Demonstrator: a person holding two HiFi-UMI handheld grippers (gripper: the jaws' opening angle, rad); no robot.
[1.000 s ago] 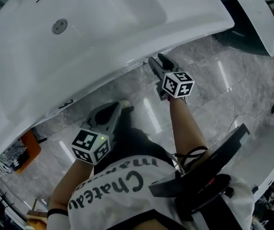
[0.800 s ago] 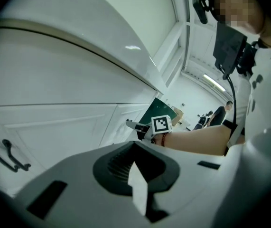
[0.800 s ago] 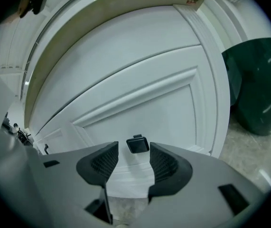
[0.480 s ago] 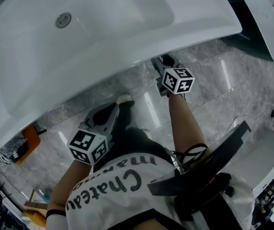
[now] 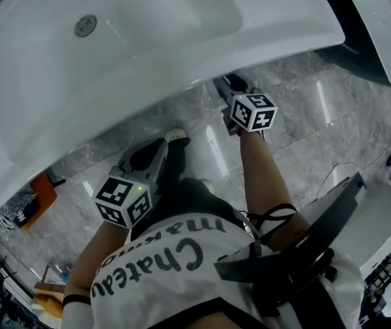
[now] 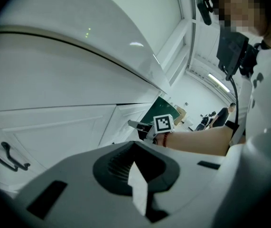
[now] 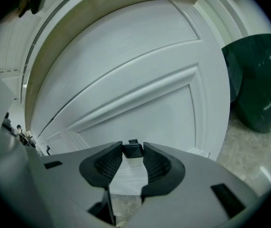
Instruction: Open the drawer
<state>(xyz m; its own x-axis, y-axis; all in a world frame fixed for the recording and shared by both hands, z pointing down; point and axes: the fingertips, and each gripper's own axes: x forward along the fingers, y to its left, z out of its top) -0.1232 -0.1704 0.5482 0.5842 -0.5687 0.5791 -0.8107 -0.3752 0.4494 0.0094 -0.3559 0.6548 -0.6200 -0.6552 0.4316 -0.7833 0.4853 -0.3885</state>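
A white drawer front (image 7: 140,94) under the white washbasin (image 5: 147,40) fills the right gripper view. Its small black handle (image 7: 133,149) sits between the tips of my right gripper (image 7: 133,152). The jaws are closing round the handle, and I see no firm press on it. From the head view, the right gripper (image 5: 226,84) reaches under the basin's front edge. My left gripper (image 5: 159,149) hangs lower and to the left, off the cabinet. In its own view the left gripper (image 6: 134,144) is shut with nothing in it.
Another black handle (image 6: 4,156) shows on the cabinet front at far left. A dark green bin (image 7: 258,80) stands on the marble floor (image 5: 305,115) right of the cabinet. An orange object (image 5: 41,204) lies at the left.
The left gripper has drifted a little toward the lower left. The right gripper stays under the basin's edge.
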